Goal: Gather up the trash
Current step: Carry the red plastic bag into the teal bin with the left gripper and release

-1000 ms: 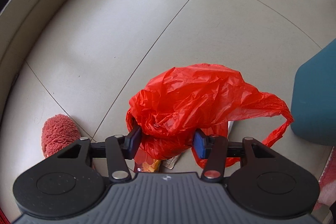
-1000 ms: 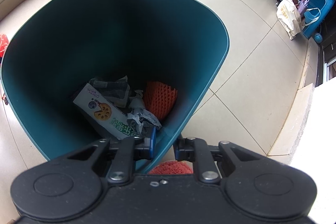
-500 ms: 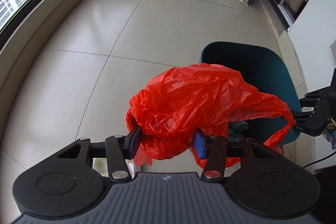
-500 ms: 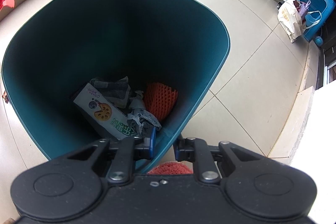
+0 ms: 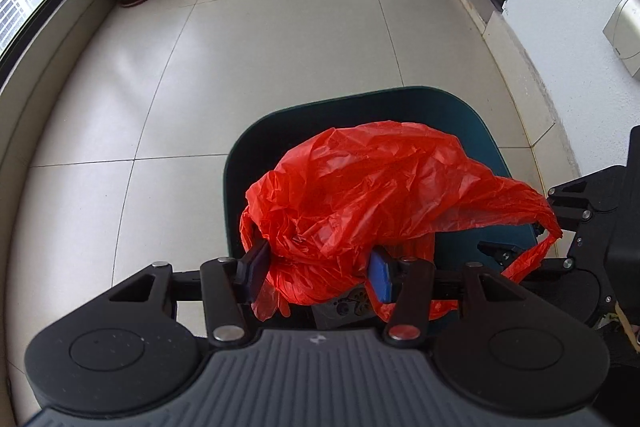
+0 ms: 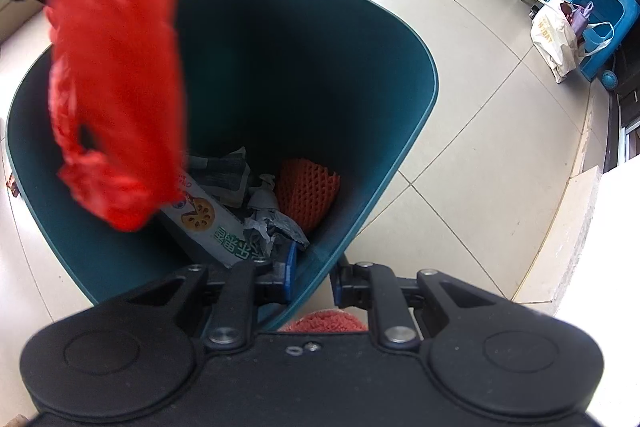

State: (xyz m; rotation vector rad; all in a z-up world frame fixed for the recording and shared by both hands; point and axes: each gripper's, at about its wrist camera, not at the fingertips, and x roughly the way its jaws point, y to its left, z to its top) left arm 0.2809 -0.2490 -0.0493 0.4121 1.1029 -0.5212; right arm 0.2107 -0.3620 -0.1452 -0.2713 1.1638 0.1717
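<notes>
While clamped in the left gripper (image 5: 316, 277), red bag (image 5: 372, 195) hangs directly over bin (image 6: 412, 131); right gripper (image 6: 314, 277) pinches bin's near rim.

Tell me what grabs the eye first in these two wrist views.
The crumpled red plastic bag dominates: pinched in the left gripper, it hangs over the open mouth of the dark teal bin. Next, the right gripper is clamped on the bin's near rim, one finger inside and one outside. At the bin's bottom lie a printed carton, crumpled paper and an orange foam net.
</notes>
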